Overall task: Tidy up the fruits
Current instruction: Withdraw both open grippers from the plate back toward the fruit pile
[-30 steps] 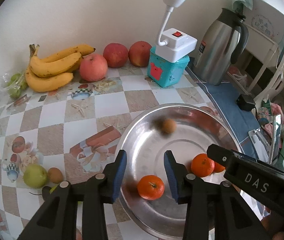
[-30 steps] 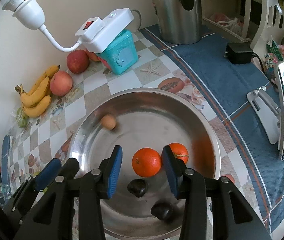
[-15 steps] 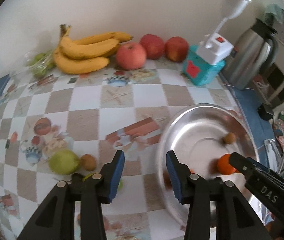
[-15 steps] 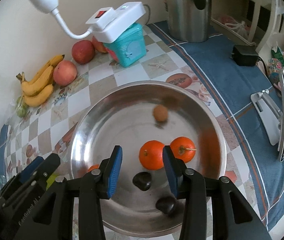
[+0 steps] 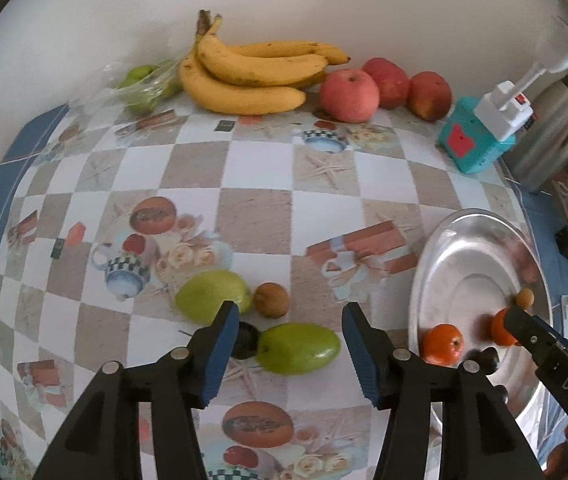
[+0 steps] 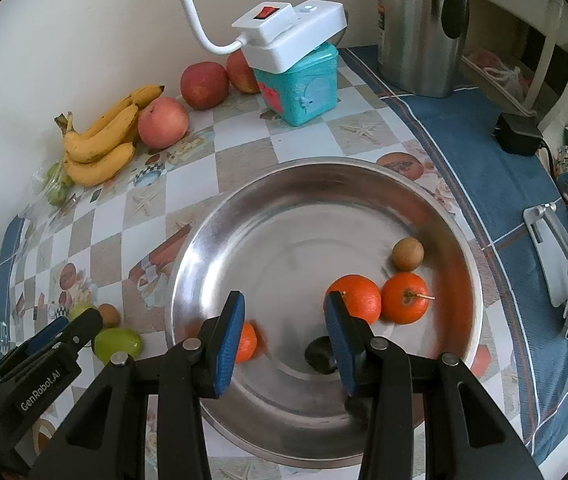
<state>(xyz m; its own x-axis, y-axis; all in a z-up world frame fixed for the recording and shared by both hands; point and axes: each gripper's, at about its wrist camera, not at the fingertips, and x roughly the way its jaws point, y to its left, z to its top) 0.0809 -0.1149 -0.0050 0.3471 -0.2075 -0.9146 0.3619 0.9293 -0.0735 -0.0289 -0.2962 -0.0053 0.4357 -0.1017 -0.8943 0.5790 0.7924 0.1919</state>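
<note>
Swung my left gripper off steel bowl onto checked oilcloth; jaws opening, glossy oval green fruit lying between blue ribbed pads, untouched. Small brown round fruit has rolled across bowl to far right wall. My right gripper over bowl, part open, holding nothing; dimpled oranges beside right pad. Bananas, apples at wall.
</note>
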